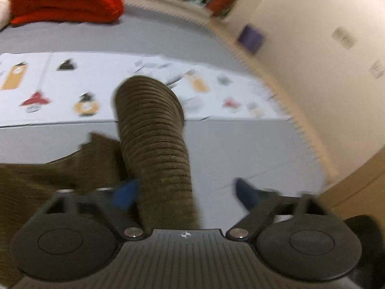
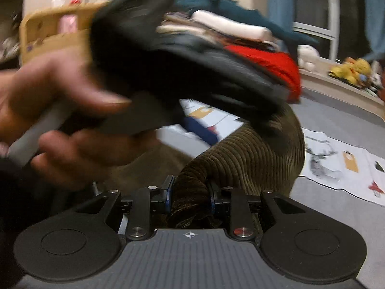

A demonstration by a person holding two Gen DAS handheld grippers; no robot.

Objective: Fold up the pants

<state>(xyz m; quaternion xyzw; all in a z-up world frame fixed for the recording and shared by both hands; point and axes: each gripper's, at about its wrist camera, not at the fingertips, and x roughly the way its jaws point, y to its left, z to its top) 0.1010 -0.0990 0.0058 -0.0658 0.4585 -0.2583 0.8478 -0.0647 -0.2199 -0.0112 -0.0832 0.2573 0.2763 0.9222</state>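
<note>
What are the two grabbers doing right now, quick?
Left gripper: jaws open; the brown corduroy pants hang between them, unpinched.
Right gripper: jaws closed on a bunched part of the pants.

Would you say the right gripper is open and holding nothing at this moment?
No, the right gripper is shut on a bunched fold of the olive corduroy pants.
</note>
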